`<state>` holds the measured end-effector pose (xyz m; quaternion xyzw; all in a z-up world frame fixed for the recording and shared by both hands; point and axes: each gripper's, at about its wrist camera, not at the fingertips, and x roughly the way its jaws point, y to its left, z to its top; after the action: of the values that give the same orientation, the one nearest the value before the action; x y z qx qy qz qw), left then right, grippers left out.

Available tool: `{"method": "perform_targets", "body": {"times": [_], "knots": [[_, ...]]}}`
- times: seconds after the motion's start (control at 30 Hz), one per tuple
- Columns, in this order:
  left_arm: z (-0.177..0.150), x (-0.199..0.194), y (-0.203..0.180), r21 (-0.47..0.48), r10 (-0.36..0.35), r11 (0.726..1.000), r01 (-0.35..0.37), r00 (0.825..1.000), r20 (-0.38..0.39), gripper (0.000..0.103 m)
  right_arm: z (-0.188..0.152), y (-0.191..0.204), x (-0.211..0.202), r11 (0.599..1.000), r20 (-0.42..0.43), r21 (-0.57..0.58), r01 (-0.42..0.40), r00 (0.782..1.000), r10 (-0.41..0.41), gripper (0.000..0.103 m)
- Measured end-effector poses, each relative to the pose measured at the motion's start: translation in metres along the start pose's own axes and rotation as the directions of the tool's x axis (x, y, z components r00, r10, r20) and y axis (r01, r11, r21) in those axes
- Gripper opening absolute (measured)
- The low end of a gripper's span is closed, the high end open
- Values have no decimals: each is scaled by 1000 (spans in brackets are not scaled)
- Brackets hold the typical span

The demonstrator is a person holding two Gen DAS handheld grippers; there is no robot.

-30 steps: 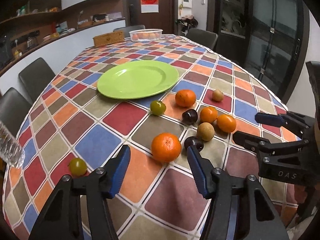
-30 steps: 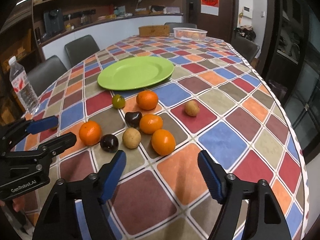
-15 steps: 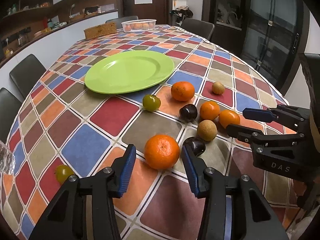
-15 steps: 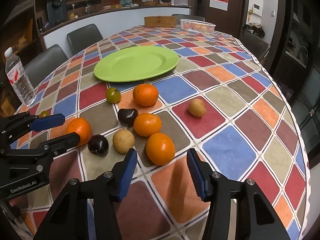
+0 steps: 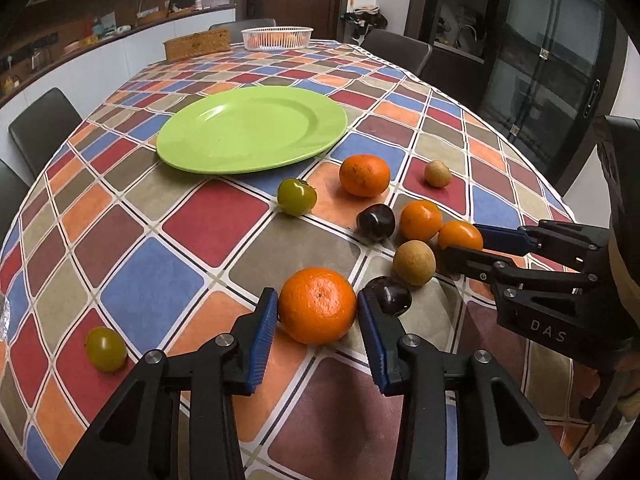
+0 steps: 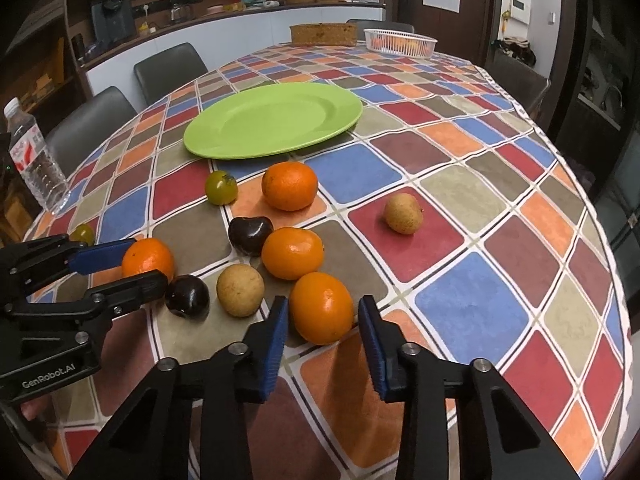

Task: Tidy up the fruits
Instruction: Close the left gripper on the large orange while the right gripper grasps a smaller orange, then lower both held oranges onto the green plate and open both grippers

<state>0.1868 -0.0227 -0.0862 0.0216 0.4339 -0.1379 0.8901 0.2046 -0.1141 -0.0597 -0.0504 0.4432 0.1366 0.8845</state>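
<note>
We see the left gripper (image 5: 317, 309) with its 2 blue pads bracketing a mandarin (image 5: 317, 310) at the near edge of the checkered tablecloth (image 5: 208, 224); the jaws stand apart and whether the pads touch the peel cannot be told. The right gripper (image 6: 322, 311) likewise straddles a second mandarin (image 6: 321, 307), a narrow gap showing on each side, so it is open. Between the 2 gripped-at fruits lie a dark plum (image 6: 187, 295) and a tan longan (image 6: 240, 289). Farther off sit another plum (image 6: 250, 234), 2 more mandarins (image 6: 292, 253) (image 6: 290, 185), a green tomato (image 6: 221, 187) and a lone longan (image 6: 403, 213) to the right. The green plate (image 6: 276, 118) lies beyond them, bare. A second green tomato (image 5: 105, 349) sits near left.
</note>
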Motion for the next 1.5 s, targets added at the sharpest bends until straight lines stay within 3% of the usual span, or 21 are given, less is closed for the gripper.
{"method": "perform_targets", "body": {"times": [0.73,1.23,1.5], "knots": [[12,-39,-5,-4,36,999,-36,993,109,40,8,9,-38,998,95,10,-59,994,58,34],[58,-26,22,-2,60,998,-60,987,149,40,59,13,-23,992,134,-9,-125,983,125,34],[90,-1,46,-30,37,999,-33,994,107,40,102,16,4,989,98,-46,-138,985,142,34]]}}
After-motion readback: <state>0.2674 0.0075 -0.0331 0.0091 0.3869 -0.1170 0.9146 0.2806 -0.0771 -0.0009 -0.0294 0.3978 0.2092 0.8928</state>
